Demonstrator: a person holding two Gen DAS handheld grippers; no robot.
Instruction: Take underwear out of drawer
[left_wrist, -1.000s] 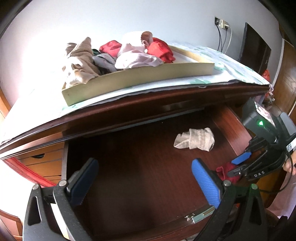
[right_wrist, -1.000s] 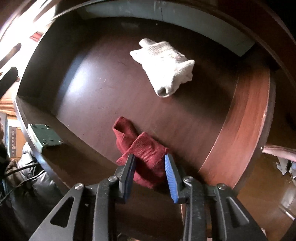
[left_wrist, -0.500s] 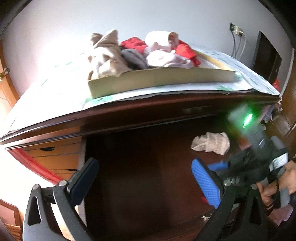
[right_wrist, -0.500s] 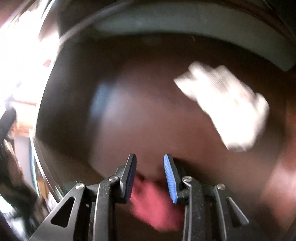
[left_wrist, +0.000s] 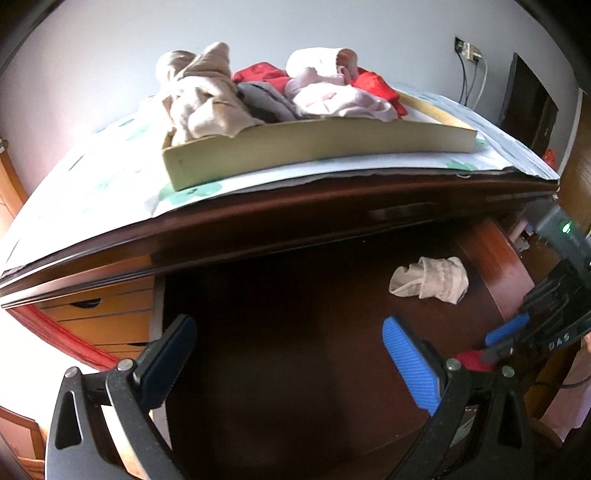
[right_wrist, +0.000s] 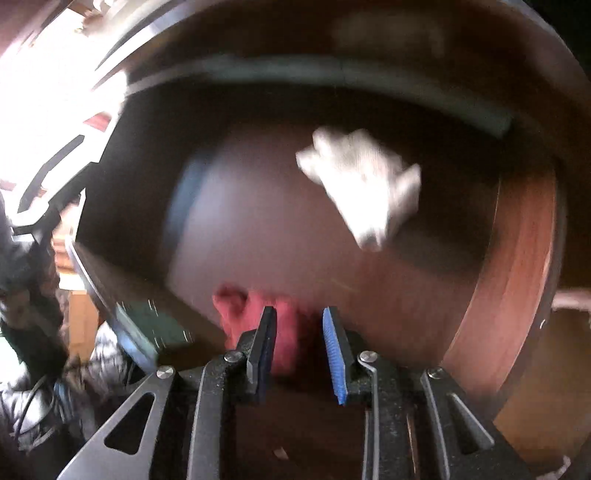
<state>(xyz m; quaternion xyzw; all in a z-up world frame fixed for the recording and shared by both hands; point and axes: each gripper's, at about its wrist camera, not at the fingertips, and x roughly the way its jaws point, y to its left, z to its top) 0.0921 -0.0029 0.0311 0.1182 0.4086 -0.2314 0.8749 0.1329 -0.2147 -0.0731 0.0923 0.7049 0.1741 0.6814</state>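
The right gripper (right_wrist: 299, 343) has its fingers clamped on the red underwear (right_wrist: 284, 332) at the near edge of the open drawer (left_wrist: 491, 258); the view is blurred, so how deep the bite goes is unclear; a slow, straight lift should keep the loose folds from snagging on the front rail. The left gripper (left_wrist: 291, 354) hangs spread and empty over the dark drawer floor. Farther in lies a pale piece (left_wrist: 430, 279); beyond, on the desk (left_wrist: 110, 192), the tray (left_wrist: 317, 151) of clothes looks the place to drop it.
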